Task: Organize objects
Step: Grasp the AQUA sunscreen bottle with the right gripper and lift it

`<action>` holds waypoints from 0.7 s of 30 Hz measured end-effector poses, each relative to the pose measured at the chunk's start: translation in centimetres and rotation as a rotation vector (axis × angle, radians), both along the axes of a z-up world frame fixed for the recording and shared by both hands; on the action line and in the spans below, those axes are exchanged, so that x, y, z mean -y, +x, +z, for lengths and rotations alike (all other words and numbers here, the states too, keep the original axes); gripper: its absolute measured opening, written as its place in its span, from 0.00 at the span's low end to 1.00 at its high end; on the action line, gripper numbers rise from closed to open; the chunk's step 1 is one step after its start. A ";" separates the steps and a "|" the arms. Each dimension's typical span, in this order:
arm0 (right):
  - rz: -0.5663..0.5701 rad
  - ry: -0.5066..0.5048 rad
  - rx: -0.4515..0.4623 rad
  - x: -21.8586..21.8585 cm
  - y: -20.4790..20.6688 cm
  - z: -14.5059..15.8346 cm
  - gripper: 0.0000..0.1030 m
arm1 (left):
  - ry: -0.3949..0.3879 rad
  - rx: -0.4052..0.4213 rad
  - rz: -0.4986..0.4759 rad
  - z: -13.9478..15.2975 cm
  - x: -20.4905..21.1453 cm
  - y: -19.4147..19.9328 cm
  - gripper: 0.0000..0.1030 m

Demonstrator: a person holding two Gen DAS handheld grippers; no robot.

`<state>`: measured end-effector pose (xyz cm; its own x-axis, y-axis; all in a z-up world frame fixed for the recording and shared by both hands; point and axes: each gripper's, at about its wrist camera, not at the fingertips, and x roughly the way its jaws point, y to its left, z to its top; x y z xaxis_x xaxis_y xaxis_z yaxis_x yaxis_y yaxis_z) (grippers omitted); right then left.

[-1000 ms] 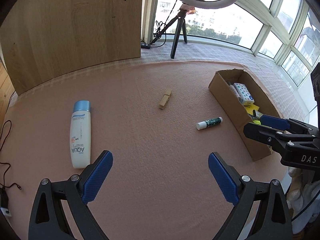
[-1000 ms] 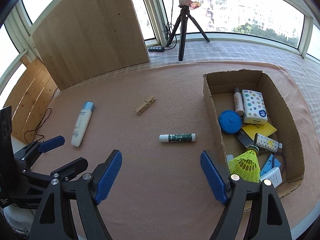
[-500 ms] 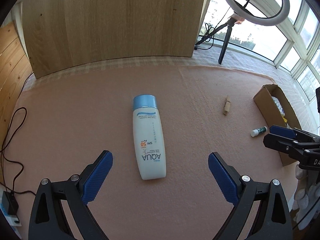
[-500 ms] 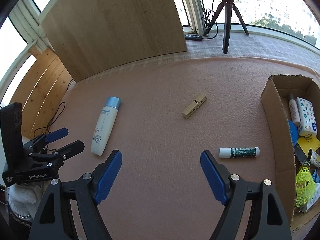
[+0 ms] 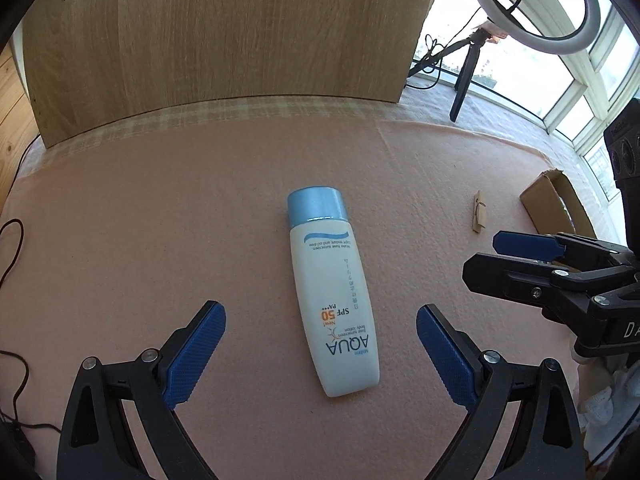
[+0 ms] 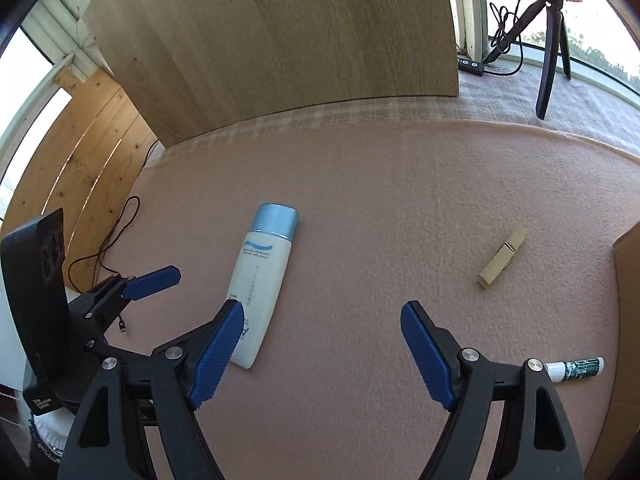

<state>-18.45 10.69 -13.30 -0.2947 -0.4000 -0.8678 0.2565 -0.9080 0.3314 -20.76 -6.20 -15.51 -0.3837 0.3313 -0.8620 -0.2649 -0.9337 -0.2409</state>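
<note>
A white sunscreen bottle [image 5: 332, 292] with a blue cap lies flat on the pink mat, cap pointing away. My left gripper [image 5: 320, 348] hangs open just above its near end, one blue pad on each side, not touching. My right gripper [image 6: 322, 354] is open over bare mat, with the bottle [image 6: 260, 280] beside its left finger. A wooden clothespin [image 6: 502, 258] lies to the right, and a glue stick [image 6: 576, 369] shows behind the right finger. From the left wrist view the right gripper [image 5: 520, 252] reaches in at the right edge, in front of the cardboard box [image 5: 556, 208].
A tall wooden panel [image 5: 224, 40] stands at the back of the mat. A ring light on a tripod [image 5: 536, 4] stands by the windows at the back right. Dark cables [image 6: 108, 240] trail off the left edge. The clothespin [image 5: 479, 216] lies between bottle and box.
Both grippers have swung left across the mat and come lower. The bottle now sits centred between the left fingers, and the box has slid to the right edge of both views.
</note>
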 end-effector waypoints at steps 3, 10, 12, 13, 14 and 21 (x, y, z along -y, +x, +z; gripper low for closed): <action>0.003 -0.027 0.049 1.5 -1.2 -1.3 0.75 | 0.009 0.014 -0.010 -0.8 -0.2 -0.4 0.95; -0.026 -0.085 0.140 3.5 -3.0 -4.2 0.72 | 0.063 0.036 -0.027 -2.2 -0.2 -0.8 0.93; -0.030 -0.102 0.162 3.8 -3.1 -4.7 0.67 | 0.077 0.045 -0.029 -2.6 -0.2 -0.9 0.89; -0.029 -0.109 0.170 4.0 -3.1 -4.8 0.63 | 0.084 0.049 -0.032 -2.8 -0.2 -1.0 0.85; -0.027 -0.111 0.172 4.1 -3.1 -4.9 0.62 | 0.088 0.054 -0.033 -3.0 -0.2 -1.1 0.83; 0.007 -0.115 0.203 5.5 -2.7 -5.6 0.44 | 0.125 0.067 -0.032 -3.5 -0.3 -1.2 0.64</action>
<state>-21.13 5.23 -18.94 -0.1161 -0.5014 -0.8574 0.1801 -0.8595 0.4783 -21.97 -5.87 -19.05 -0.3141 0.4487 -0.8366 -0.2739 -0.8866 -0.3727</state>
